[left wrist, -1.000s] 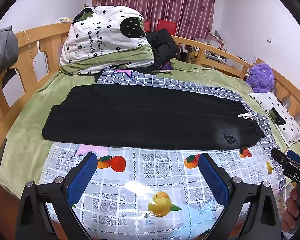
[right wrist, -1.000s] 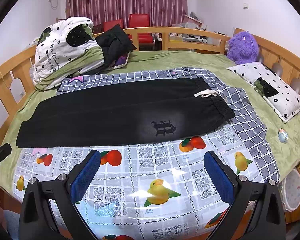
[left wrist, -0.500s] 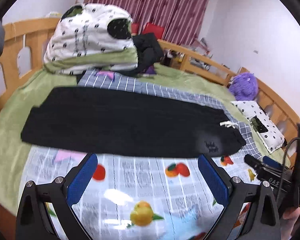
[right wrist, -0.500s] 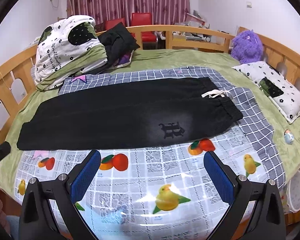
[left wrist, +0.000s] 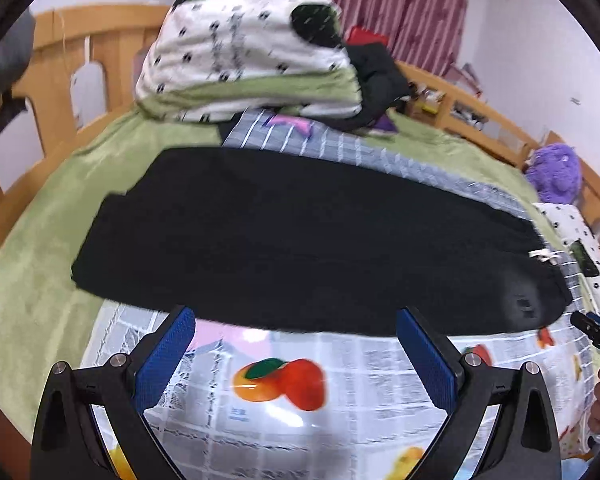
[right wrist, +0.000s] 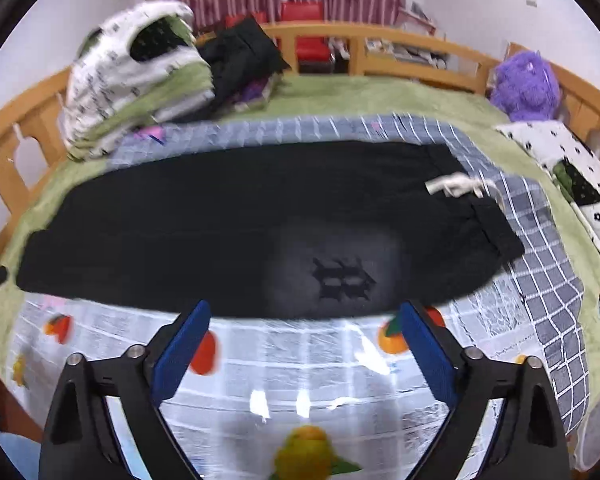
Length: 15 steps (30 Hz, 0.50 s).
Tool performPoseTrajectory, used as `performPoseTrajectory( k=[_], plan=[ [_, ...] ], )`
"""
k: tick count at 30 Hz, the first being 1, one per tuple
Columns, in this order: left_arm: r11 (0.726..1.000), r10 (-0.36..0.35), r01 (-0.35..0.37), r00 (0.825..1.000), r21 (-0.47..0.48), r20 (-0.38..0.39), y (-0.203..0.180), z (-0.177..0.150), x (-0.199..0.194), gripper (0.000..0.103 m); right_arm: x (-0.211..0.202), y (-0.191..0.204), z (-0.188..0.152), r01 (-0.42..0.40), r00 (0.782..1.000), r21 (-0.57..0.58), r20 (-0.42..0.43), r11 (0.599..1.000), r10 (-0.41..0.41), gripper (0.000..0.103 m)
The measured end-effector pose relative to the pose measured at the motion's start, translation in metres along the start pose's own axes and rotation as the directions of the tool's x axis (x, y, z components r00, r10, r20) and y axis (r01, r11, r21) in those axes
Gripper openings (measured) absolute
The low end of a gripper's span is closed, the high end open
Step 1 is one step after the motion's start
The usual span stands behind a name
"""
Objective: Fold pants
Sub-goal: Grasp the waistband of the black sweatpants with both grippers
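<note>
both claws have dropped closer to the black pants (right wrist: 240, 224) since 1 second ago, left claw (left wrist: 296, 354) released, right claw (right wrist: 304, 344) just narrowing, nothing gripped.

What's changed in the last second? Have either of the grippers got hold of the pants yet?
Not yet. Both grippers have come down and in toward the near edge of the black pants: the pants fill more of each wrist view. The left gripper is open with nothing between its pads. The right gripper has just been closing a little, also on nothing. The pants lie flat as before, white drawstring at the right end.
</note>
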State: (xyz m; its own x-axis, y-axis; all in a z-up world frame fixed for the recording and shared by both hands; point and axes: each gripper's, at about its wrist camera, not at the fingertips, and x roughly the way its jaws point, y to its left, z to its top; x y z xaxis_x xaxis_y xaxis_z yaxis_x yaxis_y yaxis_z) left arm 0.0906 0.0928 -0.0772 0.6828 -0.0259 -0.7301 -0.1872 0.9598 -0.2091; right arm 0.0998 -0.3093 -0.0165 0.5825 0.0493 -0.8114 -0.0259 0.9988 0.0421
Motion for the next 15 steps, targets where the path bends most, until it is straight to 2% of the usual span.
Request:
performPoseTrajectory(
  k=[1, 2, 4, 6, 8, 10, 11, 15],
  plan=[
    [1.000, 0.013, -0.013, 1.000, -0.004, -0.008, 0.007, -0.003, 0.008, 0.101, 0.008, -0.004, -0.002, -0.021, 1.000, 0.021, 0.014, 1.000, 0.021, 0.086],
    [1.000, 0.016, -0.016, 1.000, -0.010, -0.010, 0.012, -0.006, 0.013, 0.100, 0.018, -0.013, -0.006, -0.017, 1.000, 0.037, -0.007, 0.999, 0.017, 0.084],
    [0.999, -0.010, 0.009, 0.999, -0.054, -0.030, 0.026, -0.013, 0.026, 0.098, 0.035, -0.035, -0.015, -0.020, 1.000, 0.104, -0.018, 0.994, 0.022, 0.083],
    [0.995, -0.015, 0.010, 0.999, -0.097, -0.052, 0.039, -0.023, 0.039, 0.095, 0.046, -0.056, -0.023, -0.038, 0.999, 0.154, -0.014, 0.987, 0.041, 0.074],
    [0.990, -0.022, 0.013, 0.998, -0.142, -0.065, 0.054, -0.032, 0.052, 0.083, 0.053, -0.073, -0.033, -0.075, 0.997, 0.224, 0.002, 0.972, 0.077, 0.068],
    [0.982, -0.037, 0.021, 0.996, -0.188, -0.078, 0.068, -0.041, 0.064, 0.076, 0.059, -0.088, -0.040, -0.090, 0.996, 0.273, 0.009, 0.958, 0.091, 0.063],
    [0.979, -0.050, 0.033, 0.996, -0.203, -0.079, 0.072, -0.044, 0.067, 0.075, 0.064, -0.096, -0.043, -0.094, 0.995, 0.294, 0.012, 0.951, 0.095, 0.060],
    [0.971, -0.097, 0.085, 0.994, -0.222, -0.044, 0.074, -0.045, 0.072, 0.075, 0.078, -0.114, -0.046, -0.101, 0.995, 0.362, 0.022, 0.927, 0.100, 0.057]
  ],
)
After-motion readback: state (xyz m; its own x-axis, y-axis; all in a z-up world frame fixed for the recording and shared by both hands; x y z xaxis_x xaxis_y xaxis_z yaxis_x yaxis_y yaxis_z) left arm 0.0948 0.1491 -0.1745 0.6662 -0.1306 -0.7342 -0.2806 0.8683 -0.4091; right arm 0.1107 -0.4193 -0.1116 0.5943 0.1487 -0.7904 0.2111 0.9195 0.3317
